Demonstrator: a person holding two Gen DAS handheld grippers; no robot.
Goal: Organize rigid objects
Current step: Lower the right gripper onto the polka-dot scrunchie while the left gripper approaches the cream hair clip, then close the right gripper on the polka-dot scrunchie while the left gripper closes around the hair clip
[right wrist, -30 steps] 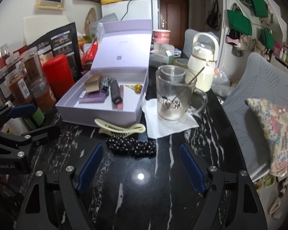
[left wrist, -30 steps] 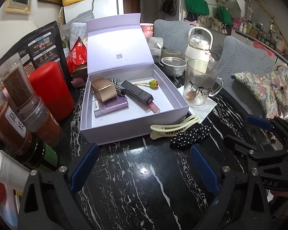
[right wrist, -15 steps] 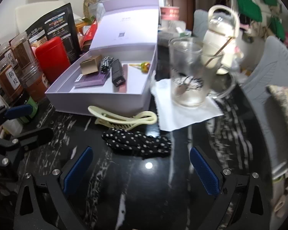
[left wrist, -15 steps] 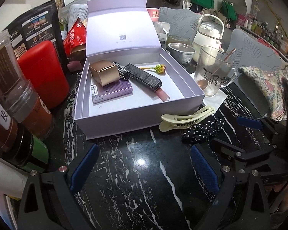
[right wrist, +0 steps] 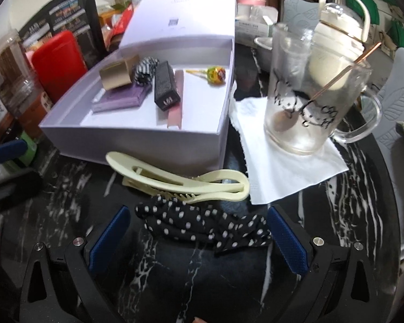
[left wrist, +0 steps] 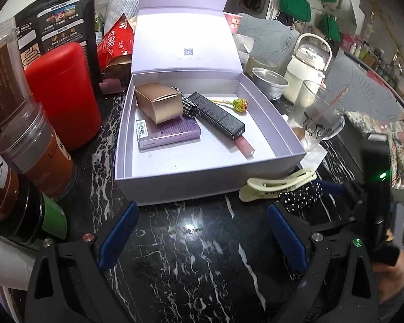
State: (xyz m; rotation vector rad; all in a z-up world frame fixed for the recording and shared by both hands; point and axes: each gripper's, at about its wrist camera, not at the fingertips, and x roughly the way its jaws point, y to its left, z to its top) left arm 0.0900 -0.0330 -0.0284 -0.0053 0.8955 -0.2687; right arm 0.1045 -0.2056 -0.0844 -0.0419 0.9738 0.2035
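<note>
An open lilac box (left wrist: 202, 180) (right wrist: 137, 137) holds a gold carton (left wrist: 159, 102), a purple pack (left wrist: 169, 133), a black tube box (left wrist: 215, 114) and a lollipop (left wrist: 239, 105). In front of it lie a cream hair clip (right wrist: 180, 180) (left wrist: 277, 184) and a black polka-dot scrunchie (right wrist: 202, 226) (left wrist: 301, 196). My right gripper (right wrist: 198, 242) is open, its fingers either side of the scrunchie. My left gripper (left wrist: 202, 237) is open and empty over the black marble table (left wrist: 202, 269), in front of the box.
A glass mug (right wrist: 309, 94) with a spoon stands on a white napkin (right wrist: 282, 167) right of the box. A white kettle (left wrist: 307, 72) and a steel bowl (left wrist: 269, 82) are behind. A red canister (left wrist: 62, 94) and jars (left wrist: 21, 123) crowd the left.
Both grippers moved forward and down. The right one closed in on the scrunchie, which now lies between its fingers. The left one came nearer the box's front wall.
</note>
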